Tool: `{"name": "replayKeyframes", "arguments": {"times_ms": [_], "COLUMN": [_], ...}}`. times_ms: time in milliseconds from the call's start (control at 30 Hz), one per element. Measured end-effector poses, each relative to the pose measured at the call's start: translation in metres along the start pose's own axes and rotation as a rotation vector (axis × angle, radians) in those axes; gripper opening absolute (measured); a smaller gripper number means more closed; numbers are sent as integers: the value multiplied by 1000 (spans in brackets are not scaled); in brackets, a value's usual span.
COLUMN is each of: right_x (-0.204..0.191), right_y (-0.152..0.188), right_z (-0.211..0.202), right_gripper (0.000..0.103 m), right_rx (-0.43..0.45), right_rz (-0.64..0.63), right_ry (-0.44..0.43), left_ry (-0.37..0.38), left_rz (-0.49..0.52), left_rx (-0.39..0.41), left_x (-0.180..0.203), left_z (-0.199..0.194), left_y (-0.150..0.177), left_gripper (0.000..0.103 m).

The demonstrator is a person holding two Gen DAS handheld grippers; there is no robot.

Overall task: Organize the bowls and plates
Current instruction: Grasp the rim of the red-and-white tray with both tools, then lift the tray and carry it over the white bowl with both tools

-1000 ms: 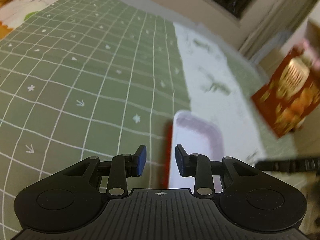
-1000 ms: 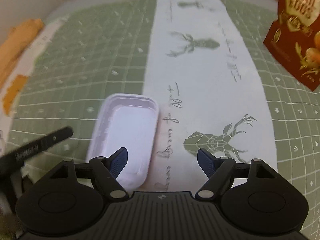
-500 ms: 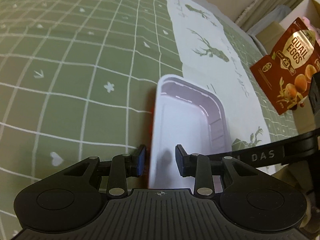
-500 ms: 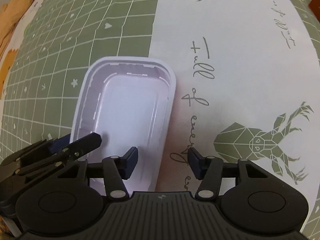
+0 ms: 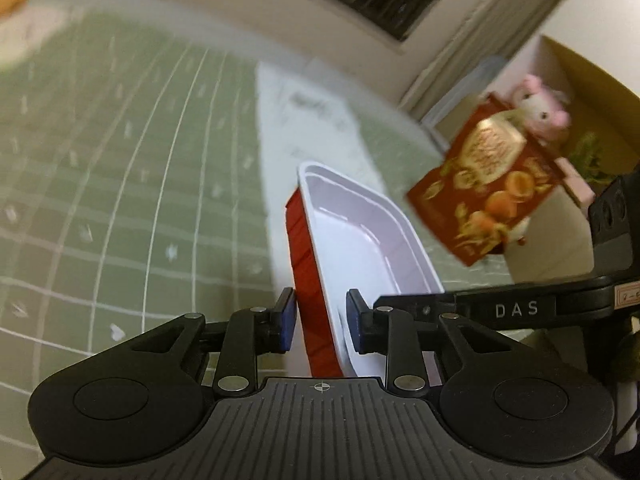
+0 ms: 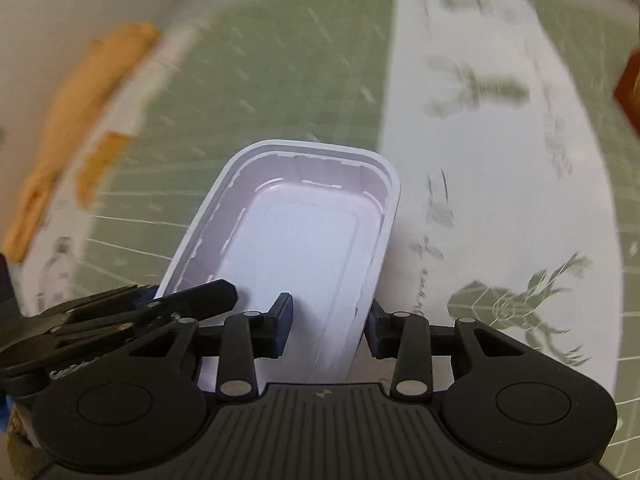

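Tray (image 5: 360, 248) now lifted off the cloth (image 5: 120, 184), tilted, where half a second ago it lay flat: your left gripper (image 5: 321, 318) pinches its left wall, right gripper (image 6: 329, 322) its right wall, so carry it to the stack.

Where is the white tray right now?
In both wrist views the white tray sits centre, gripped on its near rim by both tools, left tool and right tool, above the green checked cloth.
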State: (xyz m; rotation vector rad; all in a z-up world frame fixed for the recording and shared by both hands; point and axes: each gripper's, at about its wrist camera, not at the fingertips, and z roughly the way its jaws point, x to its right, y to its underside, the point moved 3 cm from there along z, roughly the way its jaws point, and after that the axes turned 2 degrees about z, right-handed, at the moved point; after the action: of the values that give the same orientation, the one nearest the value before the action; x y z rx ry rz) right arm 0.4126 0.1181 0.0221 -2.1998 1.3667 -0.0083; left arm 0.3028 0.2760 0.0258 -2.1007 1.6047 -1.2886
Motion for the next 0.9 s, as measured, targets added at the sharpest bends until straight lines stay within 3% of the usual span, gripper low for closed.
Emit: {"name": "replayKeyframes", "arguments": {"times_ms": [133, 367, 567, 900], "right_x": [-16, 1, 7, 21], "right_y": [31, 103, 133, 119], "right_z": [-64, -101, -79, -27], "right_gripper": [39, 40, 41, 41], "right_rx": [109, 105, 44, -29], "right_rz": [-67, -35, -9, 61], "right_ry": [7, 0, -29, -49], "left_ry": [-15, 11, -21, -17], "left_rz": [83, 123, 61, -5], "left_rx": [21, -141, -243, -280], "left_x": [50, 78, 58, 26], "left_z": [-42, -51, -30, -4], "left_y": [15, 62, 84, 70], "left_gripper": [39, 38, 37, 35]}}
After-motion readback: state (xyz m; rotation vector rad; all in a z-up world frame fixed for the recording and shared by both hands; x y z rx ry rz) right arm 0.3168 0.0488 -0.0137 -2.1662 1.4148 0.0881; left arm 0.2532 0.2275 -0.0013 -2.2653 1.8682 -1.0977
